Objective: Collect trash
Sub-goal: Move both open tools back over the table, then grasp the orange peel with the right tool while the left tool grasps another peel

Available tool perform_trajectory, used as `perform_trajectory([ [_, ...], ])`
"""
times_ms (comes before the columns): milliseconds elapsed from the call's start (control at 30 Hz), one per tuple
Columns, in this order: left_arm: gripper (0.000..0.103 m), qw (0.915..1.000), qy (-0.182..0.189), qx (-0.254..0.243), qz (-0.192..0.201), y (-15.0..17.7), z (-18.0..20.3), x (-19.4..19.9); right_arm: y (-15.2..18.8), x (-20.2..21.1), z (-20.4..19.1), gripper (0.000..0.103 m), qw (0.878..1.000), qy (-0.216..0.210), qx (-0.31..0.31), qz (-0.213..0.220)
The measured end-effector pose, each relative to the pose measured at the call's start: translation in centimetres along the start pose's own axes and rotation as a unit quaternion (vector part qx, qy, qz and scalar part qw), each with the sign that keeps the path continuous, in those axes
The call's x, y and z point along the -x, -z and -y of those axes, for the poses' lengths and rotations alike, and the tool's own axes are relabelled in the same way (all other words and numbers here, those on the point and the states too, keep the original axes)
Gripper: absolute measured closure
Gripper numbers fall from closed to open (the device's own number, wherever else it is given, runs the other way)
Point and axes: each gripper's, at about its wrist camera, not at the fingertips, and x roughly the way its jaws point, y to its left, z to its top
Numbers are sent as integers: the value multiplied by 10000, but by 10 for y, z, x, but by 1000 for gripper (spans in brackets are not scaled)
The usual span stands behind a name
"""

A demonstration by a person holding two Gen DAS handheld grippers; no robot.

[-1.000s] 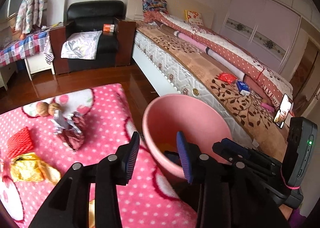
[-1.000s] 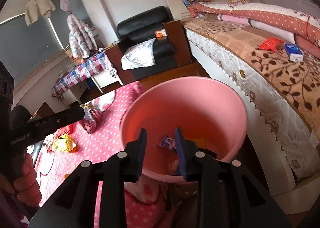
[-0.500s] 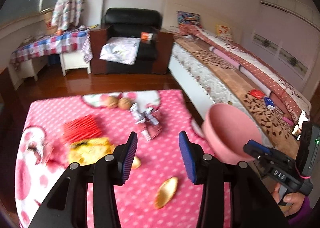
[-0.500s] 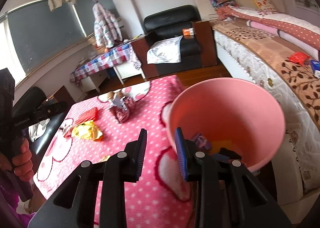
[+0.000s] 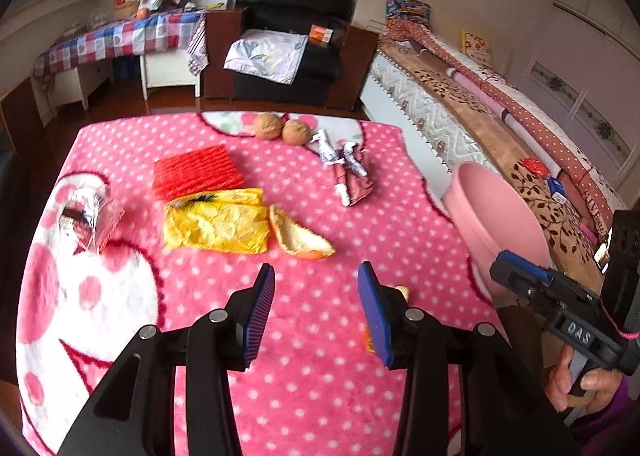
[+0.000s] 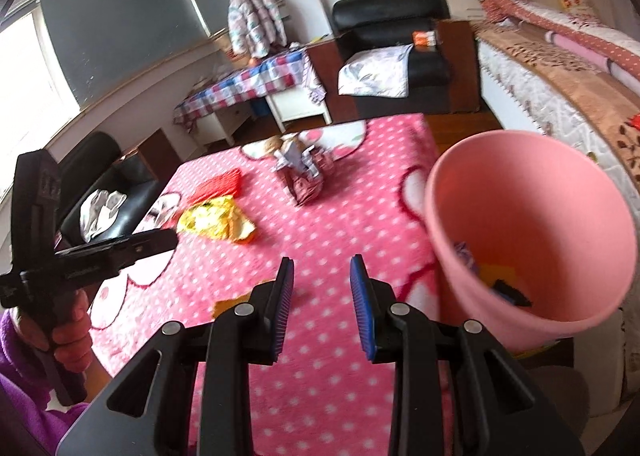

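Both grippers, left (image 5: 316,302) and right (image 6: 322,296), fingers released, nothing held, over bare pink worktop (image 5: 320,376). Trash: yellow wrapper (image 5: 216,224), orange peel (image 5: 298,240) mid-frame. Pink bin (image 6: 532,224) at worktop's right edge.

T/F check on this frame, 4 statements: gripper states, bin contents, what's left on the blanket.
1. The left gripper is open and holds nothing. True.
2. The pink bin is empty. False: scraps lie at its bottom.
3. Two walnuts sit at the far edge of the pink blanket. True.
4. The right gripper is shut on the yellow wrapper. False: it is open; the wrapper lies on the blanket.
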Motion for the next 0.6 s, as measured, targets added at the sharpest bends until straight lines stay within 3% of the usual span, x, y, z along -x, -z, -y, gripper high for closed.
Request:
perform_trajectory([
  [267,61,9993,141,349,-45,-8,-6,-24,3,-16,-18,73,9991,-266,242,-215],
  [467,61,9996,242,49,-137,-11,12,-42,4,-25,-20,73,9981,-403,286,-369],
  [600,61,9978,153,516,-390,-12,4,-59,4,-31,-22,73,9974,-459,307,-471],
])
